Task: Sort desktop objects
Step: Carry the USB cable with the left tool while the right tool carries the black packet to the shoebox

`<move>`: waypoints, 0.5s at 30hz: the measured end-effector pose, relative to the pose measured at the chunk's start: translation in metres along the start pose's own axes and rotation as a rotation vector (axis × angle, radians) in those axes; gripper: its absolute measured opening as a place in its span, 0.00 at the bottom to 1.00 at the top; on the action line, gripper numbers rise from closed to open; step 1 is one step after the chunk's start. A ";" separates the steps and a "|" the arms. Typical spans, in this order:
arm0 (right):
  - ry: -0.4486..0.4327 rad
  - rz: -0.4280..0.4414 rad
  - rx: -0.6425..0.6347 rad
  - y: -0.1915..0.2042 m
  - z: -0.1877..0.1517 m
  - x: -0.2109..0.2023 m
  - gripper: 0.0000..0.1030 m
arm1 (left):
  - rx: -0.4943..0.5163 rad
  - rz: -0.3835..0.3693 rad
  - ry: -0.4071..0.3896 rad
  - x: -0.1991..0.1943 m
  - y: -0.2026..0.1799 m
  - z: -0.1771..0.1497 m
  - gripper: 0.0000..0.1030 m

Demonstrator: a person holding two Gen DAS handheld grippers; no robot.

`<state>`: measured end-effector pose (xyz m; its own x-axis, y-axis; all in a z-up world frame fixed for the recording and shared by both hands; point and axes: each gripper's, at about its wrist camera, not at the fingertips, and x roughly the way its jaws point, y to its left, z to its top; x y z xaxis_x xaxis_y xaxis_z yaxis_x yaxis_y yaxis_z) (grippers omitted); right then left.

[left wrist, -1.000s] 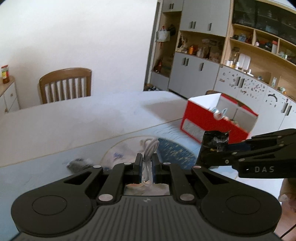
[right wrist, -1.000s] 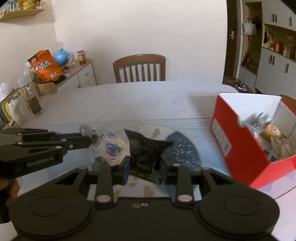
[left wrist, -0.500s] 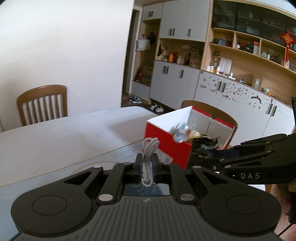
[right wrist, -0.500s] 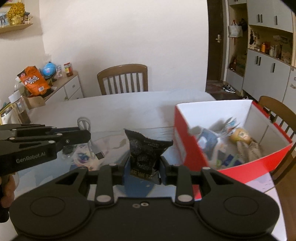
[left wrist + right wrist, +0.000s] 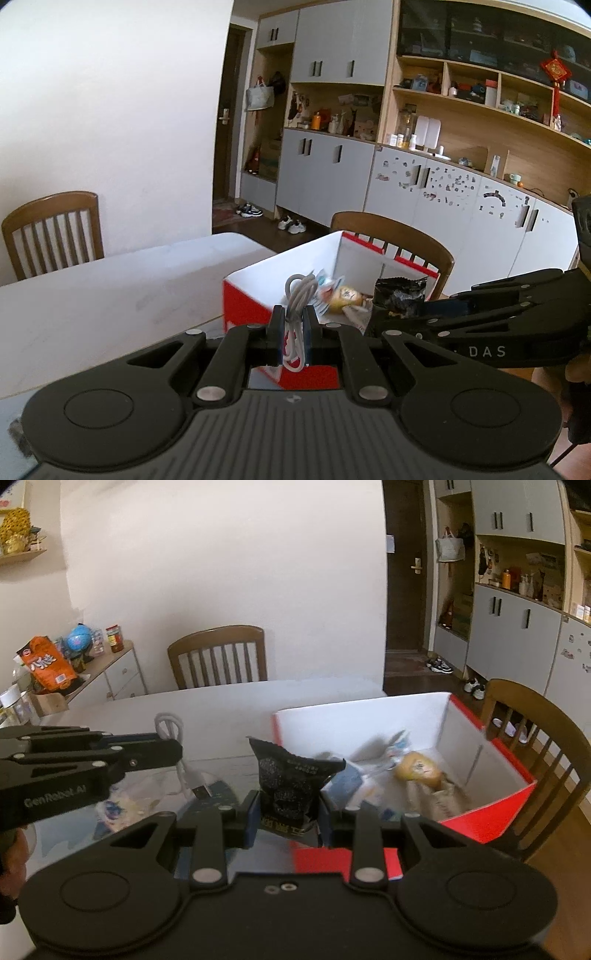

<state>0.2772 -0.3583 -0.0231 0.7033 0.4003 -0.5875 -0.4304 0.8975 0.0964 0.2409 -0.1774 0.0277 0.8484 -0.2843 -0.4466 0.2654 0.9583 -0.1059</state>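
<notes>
My left gripper (image 5: 294, 325) is shut on a coiled white cable (image 5: 297, 295) and holds it just before the near corner of the red-and-white box (image 5: 255, 302). The cable also shows in the right wrist view (image 5: 173, 734), hanging from the left gripper (image 5: 177, 755). My right gripper (image 5: 288, 812) is shut on a black snack packet (image 5: 290, 779) at the near rim of the box (image 5: 491, 805). The packet shows in the left wrist view (image 5: 397, 295) over the box's opening. The box holds a yellow round item (image 5: 417, 770) and several packets.
The white table (image 5: 110, 291) reaches left and back. Loose packets (image 5: 122, 805) lie on the glass mat left of the box. Wooden chairs stand behind the table (image 5: 218, 657) and right of the box (image 5: 535, 746). A sideboard with snacks (image 5: 48, 668) is far left.
Both grippers have moved right and up from the mat to the box with their loads still held. The box now sits directly ahead of both.
</notes>
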 end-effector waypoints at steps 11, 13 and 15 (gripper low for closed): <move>0.075 0.020 0.005 -0.059 0.019 0.015 0.30 | 0.031 -0.030 0.027 0.038 -0.028 0.017 0.09; 0.100 0.031 0.002 -0.067 0.024 0.020 0.30 | 0.031 -0.036 0.037 0.045 -0.031 0.021 0.09; 0.106 0.037 0.008 -0.074 0.029 0.021 0.30 | 0.030 -0.042 0.043 0.050 -0.033 0.023 0.09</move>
<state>0.3406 -0.4106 -0.0191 0.6229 0.4120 -0.6650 -0.4502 0.8840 0.1260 0.2853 -0.2243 0.0296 0.8157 -0.3222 -0.4804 0.3147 0.9440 -0.0989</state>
